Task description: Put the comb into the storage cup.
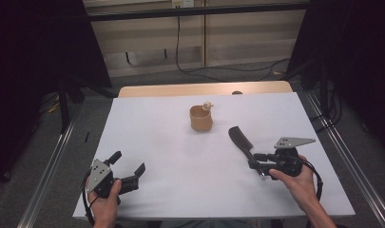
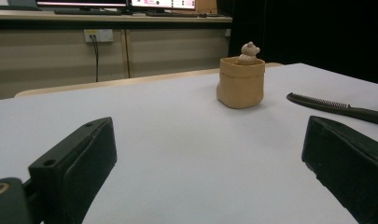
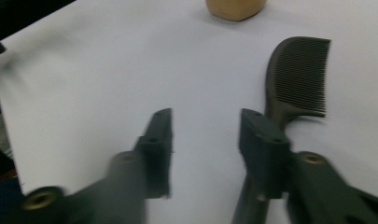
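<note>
White worktop [image 1: 180,156] in front of you, and near its far middle stands a tan pot [image 1: 201,118] with a small bear figure [image 1: 207,105] peeking over its rim. Your left gripper [image 1: 128,167] sits low at the near left corner, your left hand [image 1: 104,199] wrapped round its body, jaws spread wide with nothing between them; in the left gripper view they frame bare worktop, the pot ahead and slightly right. Over on the right, a dark comb [image 1: 241,140] lies flat, its toothed head toward the pot and its handle running back toward you. Your right gripper [image 1: 257,164] is right down at that handle, your right hand [image 1: 297,183] behind it. In the right gripper view the jaws stand partly open, and the right-hand jaw lies over the handle where it narrows, the handle passing beneath it; the left-hand jaw is apart over bare worktop. The jaws have not closed on the comb. Comb and pot are near each other but not touching, and the comb's teeth face away from your left side
</note>
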